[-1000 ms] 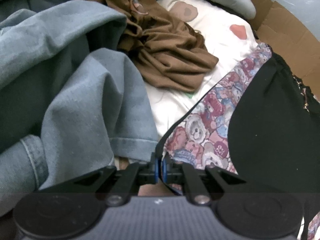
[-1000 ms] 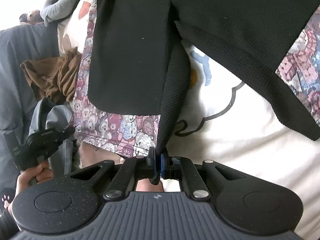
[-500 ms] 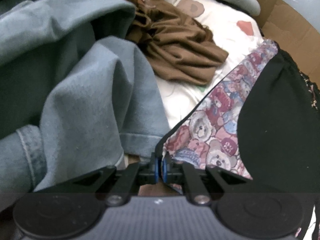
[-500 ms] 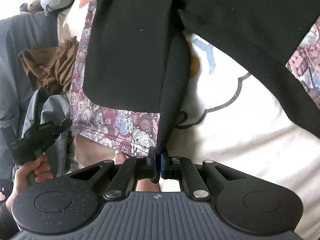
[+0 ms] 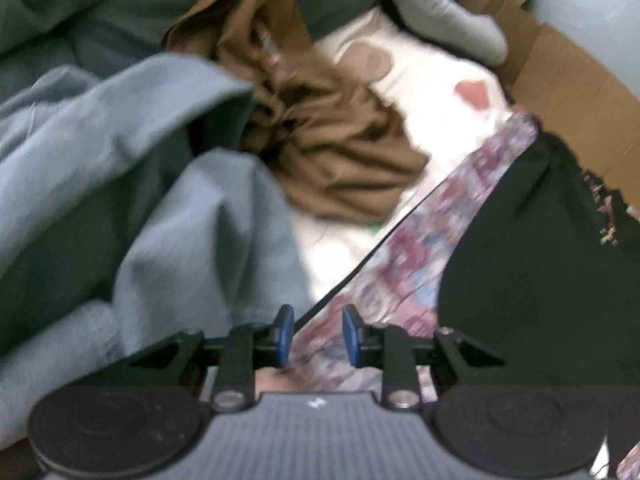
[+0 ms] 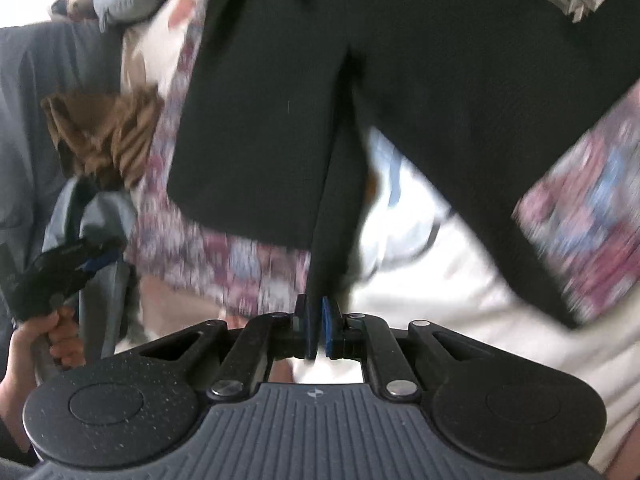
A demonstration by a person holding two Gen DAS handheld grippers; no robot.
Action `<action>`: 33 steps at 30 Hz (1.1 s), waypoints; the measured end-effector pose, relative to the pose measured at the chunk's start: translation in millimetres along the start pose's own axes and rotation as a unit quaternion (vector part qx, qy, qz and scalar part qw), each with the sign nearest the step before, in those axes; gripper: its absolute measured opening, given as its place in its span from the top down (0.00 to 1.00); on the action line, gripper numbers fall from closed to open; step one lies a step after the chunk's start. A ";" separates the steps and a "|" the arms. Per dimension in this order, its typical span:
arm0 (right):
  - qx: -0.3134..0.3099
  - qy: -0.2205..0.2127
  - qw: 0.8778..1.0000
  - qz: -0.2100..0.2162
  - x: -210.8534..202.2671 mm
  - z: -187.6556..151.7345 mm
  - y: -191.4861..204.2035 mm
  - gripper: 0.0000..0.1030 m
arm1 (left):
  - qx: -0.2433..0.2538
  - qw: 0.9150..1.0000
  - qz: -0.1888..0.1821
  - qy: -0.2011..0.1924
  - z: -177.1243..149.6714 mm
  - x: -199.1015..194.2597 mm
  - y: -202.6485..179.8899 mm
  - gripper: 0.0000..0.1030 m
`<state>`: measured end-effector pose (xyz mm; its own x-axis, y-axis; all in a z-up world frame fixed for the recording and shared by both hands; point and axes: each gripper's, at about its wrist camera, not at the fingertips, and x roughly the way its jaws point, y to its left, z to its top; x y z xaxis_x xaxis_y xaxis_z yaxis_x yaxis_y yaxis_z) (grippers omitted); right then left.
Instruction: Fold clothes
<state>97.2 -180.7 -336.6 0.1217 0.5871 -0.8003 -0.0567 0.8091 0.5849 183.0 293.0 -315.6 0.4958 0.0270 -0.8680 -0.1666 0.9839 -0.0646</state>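
Clearly, the black garment (image 6: 400, 80) is soft and limp; the right claw (image 6: 316, 330) clamps its hem, the left claw (image 5: 316, 334) stands apart.

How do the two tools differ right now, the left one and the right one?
The left tool stands open, its blue pads apart with the bear-print hem lying loose between them; the right tool is shut on a black fold of the garment. The left tool faces the patterned edge beside the blue-grey cloth; the right tool faces the black panel. Both have blue pads and work the same black and bear-print garment.
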 end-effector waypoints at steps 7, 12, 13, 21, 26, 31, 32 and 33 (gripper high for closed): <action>-0.023 -0.057 0.997 -0.051 -20.6 34.1 -9.0 0.94 | 0.018 0.999 -0.033 -0.018 22.3 24.7 -34.0 0.75; -0.013 -0.068 0.994 -0.089 -25.5 45.2 -31.1 0.94 | 0.032 0.998 -0.049 -0.026 38.5 47.8 -53.3 0.75; -0.009 -0.069 0.993 -0.098 -25.6 45.2 -36.0 0.94 | 0.038 0.998 -0.050 -0.030 42.9 52.6 -58.0 0.75; 0.023 -0.062 0.987 -0.147 -23.2 38.4 -67.7 0.91 | 0.081 0.993 -0.064 -0.052 78.6 93.0 -94.7 0.75; 0.015 -0.050 0.986 -0.158 -19.4 33.7 -68.6 0.91 | 0.100 0.990 -0.079 -0.061 85.1 113.0 -110.4 0.75; 0.014 -0.042 0.986 -0.161 -16.5 30.8 -68.6 0.91 | 0.113 0.989 -0.078 -0.059 81.4 131.0 -117.9 0.75; 0.014 -0.040 0.986 -0.162 -16.0 30.3 -68.7 0.91 | 0.114 0.989 -0.076 -0.054 80.3 135.8 -118.1 0.75; 0.014 -0.038 0.986 -0.162 -15.4 29.7 -68.7 0.91 | 0.114 0.990 -0.071 -0.051 79.0 140.3 -117.5 0.76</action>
<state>128.7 -246.1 -360.5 0.2038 0.2928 -0.9342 0.0239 0.9524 0.3038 339.5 195.2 -390.9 0.5857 -0.1078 -0.8033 0.1019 0.9930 -0.0590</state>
